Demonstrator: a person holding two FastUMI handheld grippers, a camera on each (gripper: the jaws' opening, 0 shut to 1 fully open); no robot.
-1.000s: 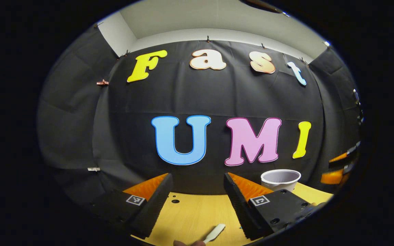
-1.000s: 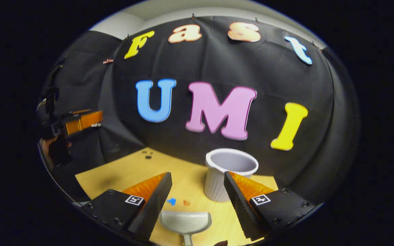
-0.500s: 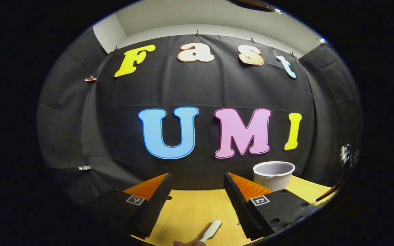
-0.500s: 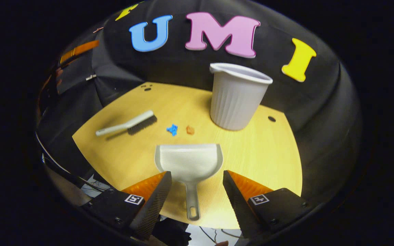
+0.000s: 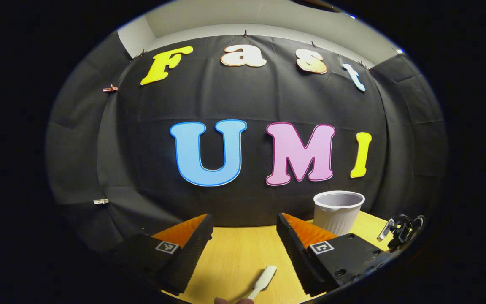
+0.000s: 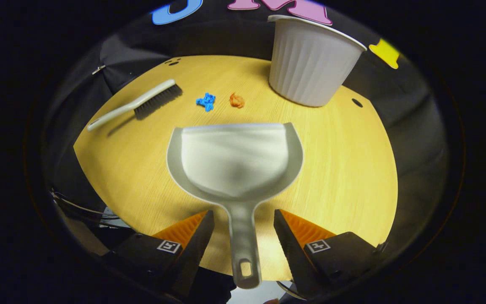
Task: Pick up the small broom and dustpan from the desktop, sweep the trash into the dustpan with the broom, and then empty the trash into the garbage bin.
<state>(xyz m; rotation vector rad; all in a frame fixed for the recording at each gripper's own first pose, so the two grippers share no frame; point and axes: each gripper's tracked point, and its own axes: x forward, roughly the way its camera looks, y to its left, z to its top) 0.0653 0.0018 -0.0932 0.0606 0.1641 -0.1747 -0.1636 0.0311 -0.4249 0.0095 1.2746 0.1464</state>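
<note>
lying flat: white dustpan (image 6: 234, 158) on the round wooden tabletop (image 6: 344, 169), its mouth facing away toward the back and its handle running toward the camera in the right gripper view
right gripper (image 6: 243, 230): fingers spread wide, one on each side of the dustpan handle, touching nothing and holding nothing
left gripper (image 5: 245, 236): fingers also wide apart above the tabletop (image 5: 234, 257), nothing between them but bare wood; empty
small broom (image 6: 135, 104): lies on the tabletop to the left of the dustpan and well apart from it, dark bristles toward the middle of the table, pale handle pointing to the left edge
broom handle tip (image 5: 264, 279): the white end shows low in the left gripper view, below and between the fingers, not touching them; the rest is cut off at the bottom edge
trash: a blue scrap (image 6: 206, 101) and an orange scrap (image 6: 236, 100) lie side by side, just beyond the dustpan mouth, between broom and bin
garbage bin (image 6: 310, 63): white ribbed cup-shaped bin, upright at the back right of the table; nothing stands between it and the dustpan; its inside cannot be seen here
bin in the left gripper view (image 5: 338, 211): partly behind the right-hand finger
hard to make out: a dark metal object (image 5: 401, 226) at the far right edge; a fingertip-like sliver (image 5: 230, 300) at the very bottom
</note>
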